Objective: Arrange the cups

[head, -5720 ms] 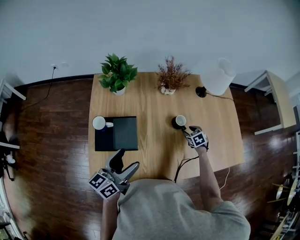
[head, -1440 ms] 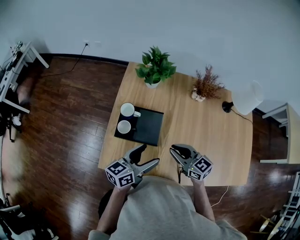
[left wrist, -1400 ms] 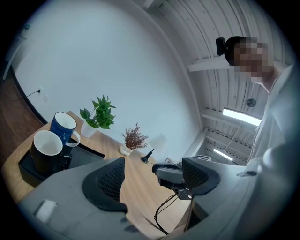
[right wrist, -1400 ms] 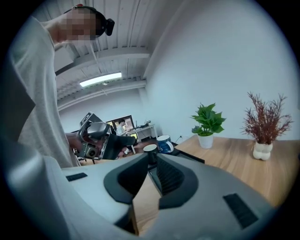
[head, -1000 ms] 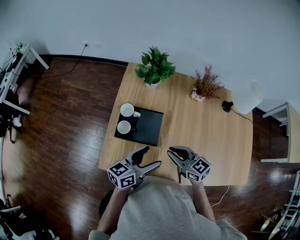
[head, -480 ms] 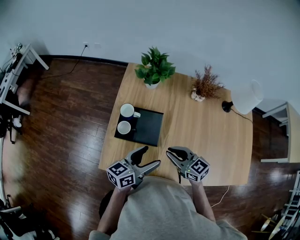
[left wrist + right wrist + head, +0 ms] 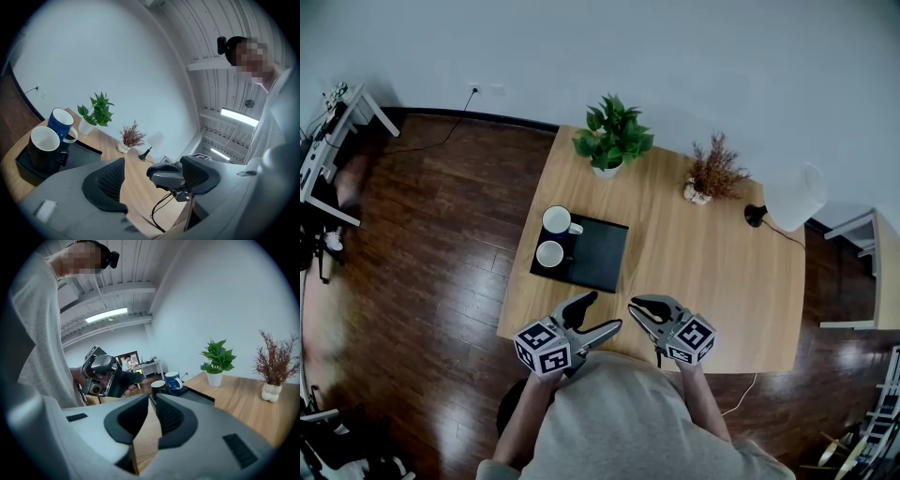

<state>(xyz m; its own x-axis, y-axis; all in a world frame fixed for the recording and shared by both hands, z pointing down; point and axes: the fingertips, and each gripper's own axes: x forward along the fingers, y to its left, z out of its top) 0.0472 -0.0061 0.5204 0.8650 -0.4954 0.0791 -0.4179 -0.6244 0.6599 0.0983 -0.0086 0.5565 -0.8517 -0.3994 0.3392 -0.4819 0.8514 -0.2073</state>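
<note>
Two cups stand on the black tray (image 7: 595,258) at the table's left side: a blue cup (image 7: 556,220) at the back and a black cup (image 7: 549,254) in front of it. Both grippers hover over the table's near edge, well apart from the cups. My left gripper (image 7: 592,315) is open and holds nothing. My right gripper (image 7: 637,306) is shut and empty, beside the left one. The left gripper view shows the blue cup (image 7: 61,123) and black cup (image 7: 43,147) off to the left of its jaws. The right gripper view shows the black cup (image 7: 158,386) and blue cup (image 7: 172,379) beyond its closed tips (image 7: 152,399).
A green potted plant (image 7: 612,136), a dried plant in a white pot (image 7: 710,173) and a white lamp (image 7: 792,195) line the table's (image 7: 703,272) far edge. A black cable (image 7: 657,354) hangs over the near edge. Dark wooden floor surrounds the table.
The black cup, earlier on the bare table by my right gripper, now stands on the tray in front of the blue cup. Over the last second both grippers barely moved.
</note>
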